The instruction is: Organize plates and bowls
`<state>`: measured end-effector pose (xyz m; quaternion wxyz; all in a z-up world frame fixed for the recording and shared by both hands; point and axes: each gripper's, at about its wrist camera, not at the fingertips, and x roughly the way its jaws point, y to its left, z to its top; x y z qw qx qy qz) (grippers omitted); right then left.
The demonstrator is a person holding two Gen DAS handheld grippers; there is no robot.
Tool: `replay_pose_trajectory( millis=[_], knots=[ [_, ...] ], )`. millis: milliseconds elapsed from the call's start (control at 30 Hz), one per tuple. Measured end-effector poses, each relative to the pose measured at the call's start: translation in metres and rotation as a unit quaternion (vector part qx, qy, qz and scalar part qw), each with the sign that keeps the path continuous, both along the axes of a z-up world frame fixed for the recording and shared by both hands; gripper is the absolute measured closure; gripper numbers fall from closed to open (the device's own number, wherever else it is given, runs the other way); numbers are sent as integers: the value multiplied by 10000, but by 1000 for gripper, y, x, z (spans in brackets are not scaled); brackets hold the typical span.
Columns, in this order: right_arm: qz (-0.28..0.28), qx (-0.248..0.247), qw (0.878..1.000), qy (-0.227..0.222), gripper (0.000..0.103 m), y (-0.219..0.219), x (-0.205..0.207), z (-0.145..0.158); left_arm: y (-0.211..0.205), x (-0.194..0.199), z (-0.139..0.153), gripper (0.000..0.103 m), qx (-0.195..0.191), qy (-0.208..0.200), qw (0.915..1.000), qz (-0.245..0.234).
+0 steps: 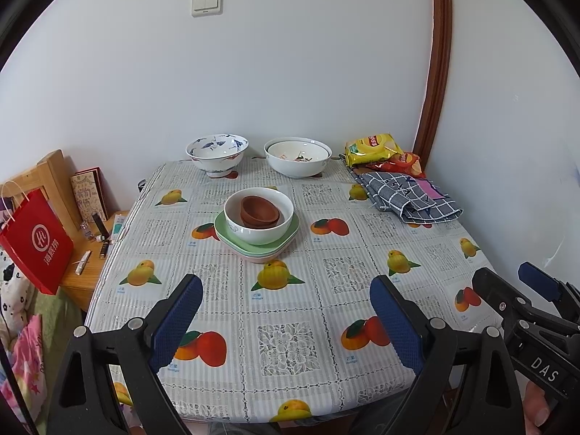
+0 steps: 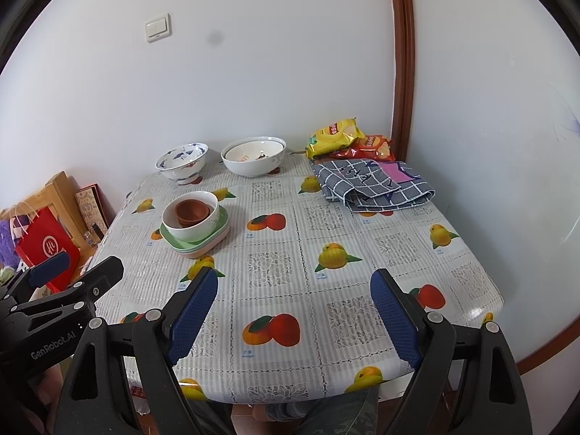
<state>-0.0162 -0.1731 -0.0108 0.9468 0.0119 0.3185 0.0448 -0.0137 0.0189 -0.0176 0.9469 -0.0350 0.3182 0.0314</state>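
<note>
Left gripper [image 1: 286,320] spread wide, nothing between the pads, hovering over the near edge of the worktop [image 1: 290,344]. Right gripper [image 2: 294,317] same: spread, empty, over the near edge, just beside the left one.

Stack [image 1: 258,223] sits mid-worktop, left of centre, well apart from both grippers. Bottom up: squarish plates [image 1: 286,243], green on top with a pinkish one lowest, lying flat; white bowl [image 1: 232,214] upright on them; brown bowls [image 1: 259,210] nested inside, tilted slightly. No clear long axis; all mouths point up.

Far edge by the wall: blue-patterned bowl [image 1: 216,156] upright on a foot, left; nested white bowls [image 1: 298,161] just right of it, near but apart.

Far right corner: chip bags [image 1: 377,152], folded checked cloth [image 1: 409,197] in front of them.
</note>
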Motion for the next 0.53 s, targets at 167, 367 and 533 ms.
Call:
replay_pose_trajectory(
  millis=[167, 367, 533],
  knots=[
    [9, 2, 10000, -7, 17, 0, -1, 0, 0, 0, 0, 9, -3, 0, 10000, 8],
    [22, 1, 10000, -31, 17, 2, -3, 0, 1, 0, 1, 9, 8, -16, 10000, 25],
    [61, -5, 10000, -41, 17, 3, -2, 0, 1, 0, 2, 9, 25, -62, 10000, 26]
  ],
)
